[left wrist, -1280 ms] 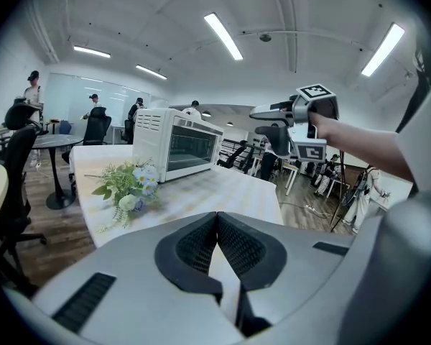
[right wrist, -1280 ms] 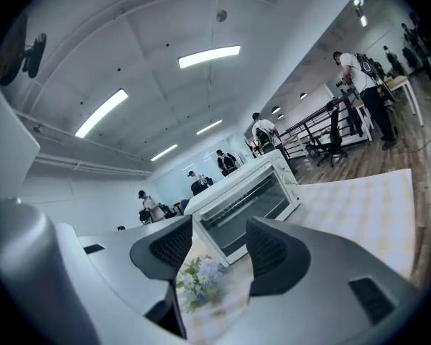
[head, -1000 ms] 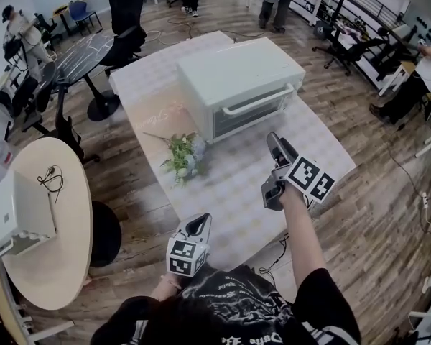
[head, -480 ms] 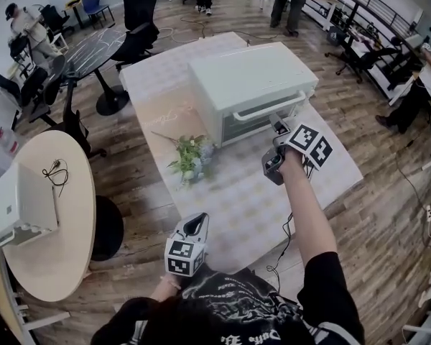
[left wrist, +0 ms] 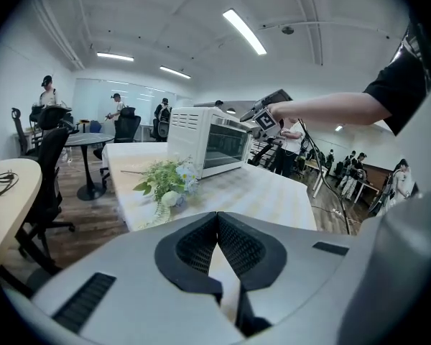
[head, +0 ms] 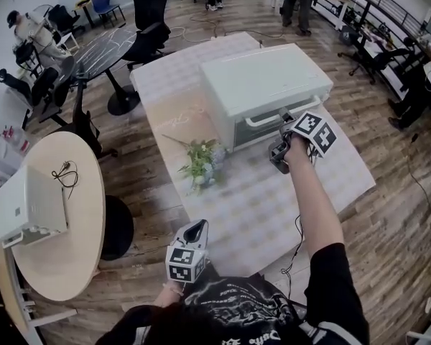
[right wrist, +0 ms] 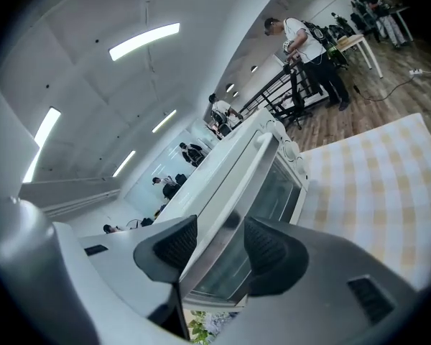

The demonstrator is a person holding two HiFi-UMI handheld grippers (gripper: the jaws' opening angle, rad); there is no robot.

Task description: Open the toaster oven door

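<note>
The oven (head: 262,77) is standing on the far part of the table (head: 273,214), at about 1 o'clock from the person, with its door facing toward 5 o'clock in the head view. The door is not yet opened. The handle (head: 302,108) is lying along the top edge of the door, and its long axis is running roughly from 8 to 2 o'clock.

The right gripper (head: 285,118) is reaching to this handle from the 5 o'clock side. In the right gripper view the handle (right wrist: 233,192) is passing between the two pads (right wrist: 172,244), one jaw on each side of it. The jaws are closing, but they are standing fairly wide and I judge that they are not pressing on the bar yet.

The left gripper (head: 194,230) is hanging low near the body, at 6 o'clock, well apart from the oven. Its jaws are together and nothing is between them.

So the right arm is clearly the nearer one. I think the coming move is turning on a grip across the handle, then a pull toward 5 o'clock and downward.
</note>
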